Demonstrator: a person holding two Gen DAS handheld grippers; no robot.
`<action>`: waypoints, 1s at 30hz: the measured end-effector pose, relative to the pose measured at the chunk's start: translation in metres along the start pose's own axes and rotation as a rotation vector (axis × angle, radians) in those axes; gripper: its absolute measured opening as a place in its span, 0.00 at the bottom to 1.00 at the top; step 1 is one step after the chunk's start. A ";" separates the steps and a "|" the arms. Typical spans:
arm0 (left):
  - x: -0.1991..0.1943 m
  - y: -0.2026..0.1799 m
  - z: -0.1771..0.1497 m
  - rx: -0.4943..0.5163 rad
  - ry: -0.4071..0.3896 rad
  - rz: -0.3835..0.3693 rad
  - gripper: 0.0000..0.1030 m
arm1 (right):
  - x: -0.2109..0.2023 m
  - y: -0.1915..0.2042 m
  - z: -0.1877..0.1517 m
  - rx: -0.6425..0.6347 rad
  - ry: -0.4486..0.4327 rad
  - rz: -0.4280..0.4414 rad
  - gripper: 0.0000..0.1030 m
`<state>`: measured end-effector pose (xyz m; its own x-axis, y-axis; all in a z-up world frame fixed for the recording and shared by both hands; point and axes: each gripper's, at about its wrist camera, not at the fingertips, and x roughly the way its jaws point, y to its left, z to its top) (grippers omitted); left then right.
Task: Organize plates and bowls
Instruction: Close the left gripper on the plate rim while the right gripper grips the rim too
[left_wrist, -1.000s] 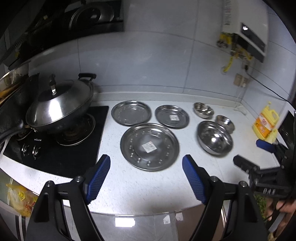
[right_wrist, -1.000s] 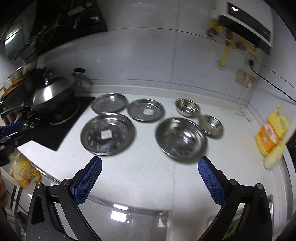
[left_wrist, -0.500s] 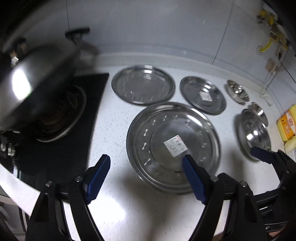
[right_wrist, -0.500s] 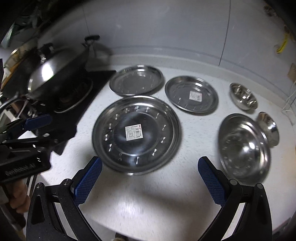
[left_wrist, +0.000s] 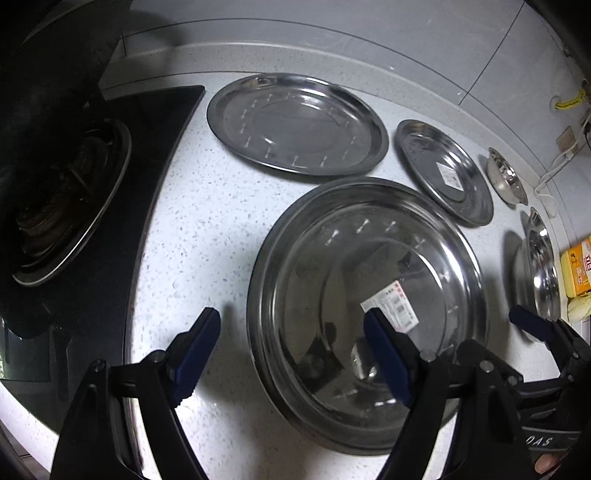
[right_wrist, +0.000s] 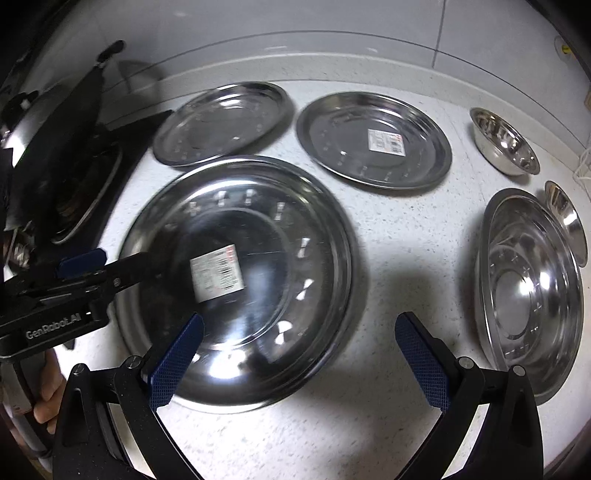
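Note:
A large steel plate (left_wrist: 369, 295) with a white label lies on the speckled counter, also in the right wrist view (right_wrist: 240, 277). My left gripper (left_wrist: 291, 347) is open and straddles its left rim, one pad over the plate. My right gripper (right_wrist: 299, 362) is open and straddles its right rim. Behind lie a plain plate (left_wrist: 295, 122) (right_wrist: 221, 122) and a labelled plate (left_wrist: 447, 170) (right_wrist: 373, 144). A large bowl (right_wrist: 532, 288) (left_wrist: 539, 273) and two small bowls (right_wrist: 504, 146) (right_wrist: 567, 218) sit at the right.
A black gas hob (left_wrist: 74, 206) with a burner is at the left, with a lidded wok (right_wrist: 48, 147) on it. A yellow bottle (left_wrist: 578, 271) stands at the far right. The grey tiled wall (right_wrist: 332, 37) runs behind the counter.
Both grippers have dropped and moved in close on the large labelled plate, which now fills both views. Their jaws stay open.

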<state>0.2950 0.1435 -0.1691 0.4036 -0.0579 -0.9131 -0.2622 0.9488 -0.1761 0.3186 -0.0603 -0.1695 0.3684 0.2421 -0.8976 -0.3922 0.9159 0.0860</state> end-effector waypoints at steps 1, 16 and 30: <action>0.003 0.000 0.001 -0.002 0.006 -0.002 0.77 | 0.003 -0.002 0.003 0.008 0.007 0.001 0.99; 0.015 0.004 0.006 0.003 0.047 -0.036 0.77 | 0.025 -0.011 0.006 0.028 0.053 0.037 0.55; 0.017 -0.001 0.005 0.025 0.063 -0.002 0.75 | 0.020 -0.020 0.002 0.005 0.032 0.029 0.30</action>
<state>0.3069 0.1431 -0.1824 0.3482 -0.0787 -0.9341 -0.2391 0.9560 -0.1697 0.3355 -0.0727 -0.1879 0.3298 0.2582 -0.9081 -0.3980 0.9102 0.1143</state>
